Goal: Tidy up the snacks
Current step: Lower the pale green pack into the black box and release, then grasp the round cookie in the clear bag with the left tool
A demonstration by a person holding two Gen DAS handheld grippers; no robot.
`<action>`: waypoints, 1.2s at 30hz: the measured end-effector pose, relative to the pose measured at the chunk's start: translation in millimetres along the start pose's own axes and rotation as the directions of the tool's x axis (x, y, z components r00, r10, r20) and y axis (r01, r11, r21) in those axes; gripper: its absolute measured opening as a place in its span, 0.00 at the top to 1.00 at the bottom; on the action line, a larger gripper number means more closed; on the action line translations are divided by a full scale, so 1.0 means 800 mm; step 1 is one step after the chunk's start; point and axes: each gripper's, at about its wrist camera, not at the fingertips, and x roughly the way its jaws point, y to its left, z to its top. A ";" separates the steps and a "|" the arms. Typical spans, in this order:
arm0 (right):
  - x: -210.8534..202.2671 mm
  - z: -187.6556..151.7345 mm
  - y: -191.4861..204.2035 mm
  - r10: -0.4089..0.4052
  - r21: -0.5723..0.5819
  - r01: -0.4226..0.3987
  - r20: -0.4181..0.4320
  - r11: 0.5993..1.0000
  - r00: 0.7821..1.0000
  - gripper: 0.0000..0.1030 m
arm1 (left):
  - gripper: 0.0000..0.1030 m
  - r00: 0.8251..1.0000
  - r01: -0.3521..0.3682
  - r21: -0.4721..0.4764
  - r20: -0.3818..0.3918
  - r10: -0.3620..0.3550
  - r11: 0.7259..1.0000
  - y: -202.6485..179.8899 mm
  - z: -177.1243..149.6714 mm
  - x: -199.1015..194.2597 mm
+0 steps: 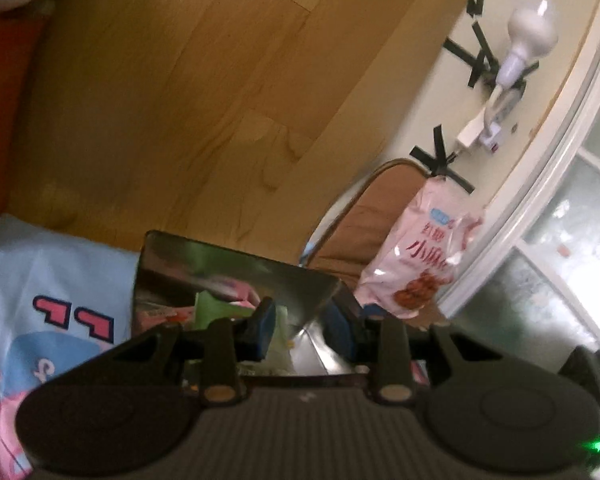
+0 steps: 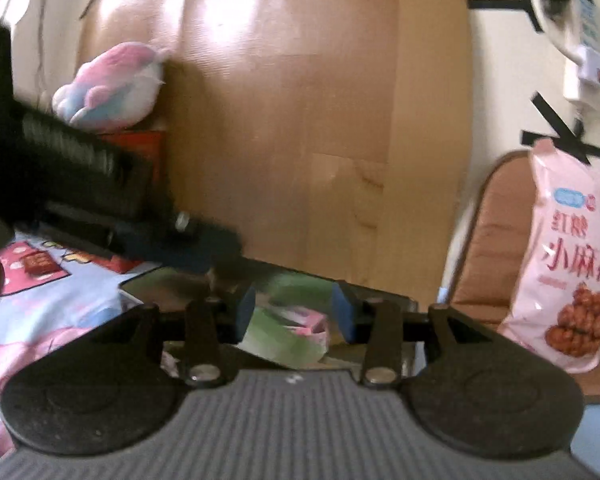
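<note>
Through my left wrist camera, my left gripper clamped the rim of a shiny metal tray holding snack packets, its 2 pads close together. A pink snack bag stood upright on a brown chair beyond. Through my right wrist camera, my right gripper hung over the green packet in that tray, jaws apart, gripping nothing I could see.

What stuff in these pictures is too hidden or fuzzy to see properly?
- Snacks in the metal tray: left wrist view, blurred and hidden behind the left gripper.
- Green packet: right wrist view, label blurred.
- Pink snack bag: right wrist view, its right side cut off by the edge.
</note>
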 end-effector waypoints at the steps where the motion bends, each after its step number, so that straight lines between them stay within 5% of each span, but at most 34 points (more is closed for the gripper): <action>1: -0.009 -0.001 -0.003 0.027 0.043 -0.028 0.005 0.999 1.000 0.55 | 0.72 1.000 0.006 -0.008 0.014 -0.006 1.000 0.005 -0.001 -0.010; 5: -0.037 -0.016 -0.008 0.248 0.204 -0.234 -0.046 0.951 0.968 0.55 | 0.66 0.996 -0.054 -0.041 0.064 0.057 0.998 0.036 -0.019 -0.067; 10: -0.048 -0.060 0.018 0.500 0.437 -0.389 -0.174 0.811 0.848 0.54 | 0.55 0.986 -0.165 -0.119 -0.054 0.160 0.979 0.090 -0.050 -0.080; 14: -0.034 -0.073 0.054 0.499 0.437 -0.348 -0.301 0.830 0.813 0.55 | 0.54 0.973 -0.186 -0.130 -0.164 0.164 0.974 0.107 -0.073 -0.059; 17: -0.007 -0.072 0.065 0.504 0.476 -0.319 -0.334 0.819 0.796 0.55 | 0.63 0.974 -0.180 -0.142 -0.163 0.156 0.973 0.108 -0.082 -0.052; 20: 0.023 -0.058 0.075 0.478 0.469 -0.290 -0.352 0.834 0.805 0.57 | 0.76 0.975 -0.197 -0.175 -0.138 0.174 0.965 0.115 -0.081 -0.069; 23: 0.028 -0.040 0.103 0.471 0.403 -0.320 -0.365 0.857 0.803 0.60 | 0.77 0.970 -0.237 -0.185 -0.098 0.222 0.954 0.115 -0.088 -0.109; 26: -0.003 -0.033 0.146 0.487 0.281 -0.405 -0.356 0.870 0.798 0.61 | 0.77 0.965 -0.263 -0.196 -0.045 0.259 0.945 0.109 -0.102 -0.168; 30: -0.046 -0.043 0.185 0.549 0.210 -0.508 -0.368 0.835 0.751 0.61 | 0.77 0.962 -0.274 -0.225 -0.042 0.271 0.935 0.096 -0.148 -0.230; 34: -0.095 -0.074 0.174 0.581 0.201 -0.551 -0.405 0.810 0.706 0.61 | 0.76 0.968 -0.245 -0.253 -0.107 0.225 0.936 0.075 -0.200 -0.248; 36: -0.118 -0.085 0.163 0.575 0.200 -0.546 -0.416 0.814 0.705 0.61 | 0.75 0.975 -0.212 -0.227 -0.119 0.190 0.951 0.054 -0.219 -0.244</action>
